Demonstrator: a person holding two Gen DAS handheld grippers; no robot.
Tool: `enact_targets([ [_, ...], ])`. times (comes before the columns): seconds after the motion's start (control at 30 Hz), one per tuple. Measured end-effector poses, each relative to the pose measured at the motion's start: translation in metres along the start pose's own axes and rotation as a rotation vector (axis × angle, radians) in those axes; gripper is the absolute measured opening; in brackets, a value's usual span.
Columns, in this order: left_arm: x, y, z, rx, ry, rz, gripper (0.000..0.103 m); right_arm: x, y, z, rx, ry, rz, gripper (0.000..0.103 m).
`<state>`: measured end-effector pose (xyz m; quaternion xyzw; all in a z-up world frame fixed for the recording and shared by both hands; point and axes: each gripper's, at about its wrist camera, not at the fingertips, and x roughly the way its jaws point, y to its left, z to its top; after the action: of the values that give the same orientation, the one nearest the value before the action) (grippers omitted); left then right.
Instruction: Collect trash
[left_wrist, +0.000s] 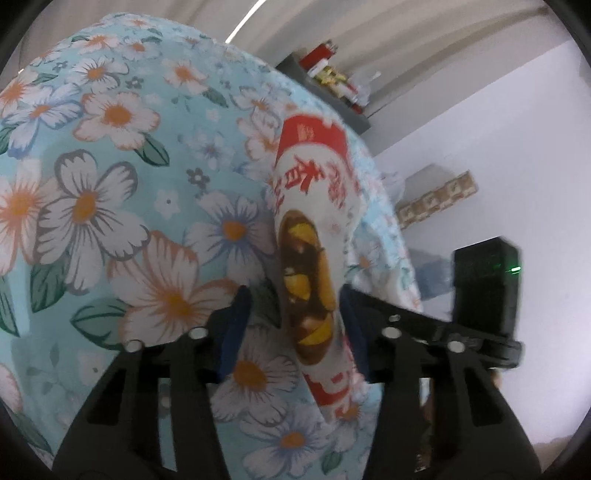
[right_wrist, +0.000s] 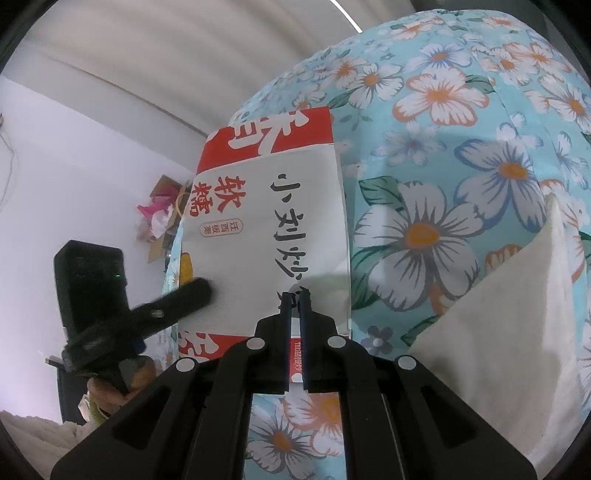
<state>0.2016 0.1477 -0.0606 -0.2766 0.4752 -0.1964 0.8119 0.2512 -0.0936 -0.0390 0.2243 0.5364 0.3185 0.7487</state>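
White sheet (right_wrist: 509, 325) is cut off at the picture's edge (shelf items (left_wrist: 332, 74) too small)

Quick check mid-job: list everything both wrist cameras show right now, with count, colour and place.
Paper bag: one, white and red, on the floral cloth, standing on edge.
Floral cloth: one, light blue with white and orange flowers, covering the surface.
White sheet: one, off-white, on the cloth, right of the bag in the right wrist view.
Shelf items: several, red and yellow, far background.
Cardboard clutter: brown and pink, by the wall.
Left tool: black, blue pads, straddling the bag.
Right tool: black, shut on the bag's edge.
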Motion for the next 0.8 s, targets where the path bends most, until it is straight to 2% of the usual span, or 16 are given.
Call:
enact_targets([
  [0.07, 0.006, -0.001, 0.001, 0.006, 0.011, 0.013, 0.033, -0.007, 0.0, -0.002, -0.004, -0.013, 0.012, 0.005],
  [0.17, 0.005, -0.007, 0.0, 0.029, 0.005, 0.036, 0.03, -0.028, 0.002, -0.006, -0.017, -0.051, -0.001, 0.005],
  [0.3, 0.005, -0.019, -0.002, 0.087, -0.003, 0.085, 0.029, -0.081, 0.001, -0.015, -0.028, -0.168, -0.049, 0.008],
  [0.33, 0.005, -0.022, -0.003, 0.107, -0.006, 0.103, 0.028, -0.092, -0.002, -0.018, -0.021, -0.191, -0.069, 0.011],
  [0.4, 0.007, -0.033, -0.003, 0.165, -0.015, 0.153, 0.028, -0.117, -0.012, -0.027, -0.004, -0.244, -0.148, 0.031],
  [0.47, 0.007, -0.044, -0.005, 0.216, -0.025, 0.194, 0.028, -0.137, -0.025, -0.036, 0.024, -0.281, -0.231, 0.041],
  [0.63, 0.005, -0.06, -0.01, 0.309, -0.043, 0.27, 0.028, -0.148, -0.06, -0.046, 0.151, -0.269, -0.288, 0.05],
  [0.8, 0.007, -0.07, -0.012, 0.353, -0.051, 0.307, 0.028, -0.131, -0.069, -0.052, 0.193, -0.239, -0.272, 0.052],
])
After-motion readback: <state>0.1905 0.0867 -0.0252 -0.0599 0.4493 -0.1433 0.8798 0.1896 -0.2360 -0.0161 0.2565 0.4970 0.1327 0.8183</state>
